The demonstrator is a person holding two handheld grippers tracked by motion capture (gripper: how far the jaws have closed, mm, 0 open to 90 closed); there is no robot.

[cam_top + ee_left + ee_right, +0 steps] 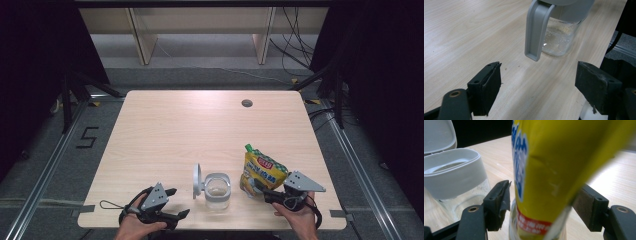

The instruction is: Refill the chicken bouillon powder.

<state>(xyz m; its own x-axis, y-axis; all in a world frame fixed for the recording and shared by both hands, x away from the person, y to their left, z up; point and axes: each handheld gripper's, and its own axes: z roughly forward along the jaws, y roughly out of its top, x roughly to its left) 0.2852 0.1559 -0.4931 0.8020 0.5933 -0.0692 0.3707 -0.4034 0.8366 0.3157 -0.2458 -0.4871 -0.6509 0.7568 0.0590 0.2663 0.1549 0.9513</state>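
A yellow pouch (262, 172) with a green cap stands near the table's front right, leaning a little. My right gripper (260, 190) reaches its base from the right. In the right gripper view the pouch (549, 170) stands between the jaws of the right gripper (544, 205), with a clear gap at the left pad (501, 202). A clear glass jar (217, 192) with a grey rim stands left of the pouch, and its hinged lid (197, 180) is swung up. My left gripper (180, 201) rests open on the table left of the jar, with nothing between its jaws.
The wooden table (200, 130) has a round cable hole (246, 103) at the back right. In the left gripper view the jar (559, 37) and its grey lid flap (536, 30) stand just ahead of the open jaws. Its front edge runs close under both hands.
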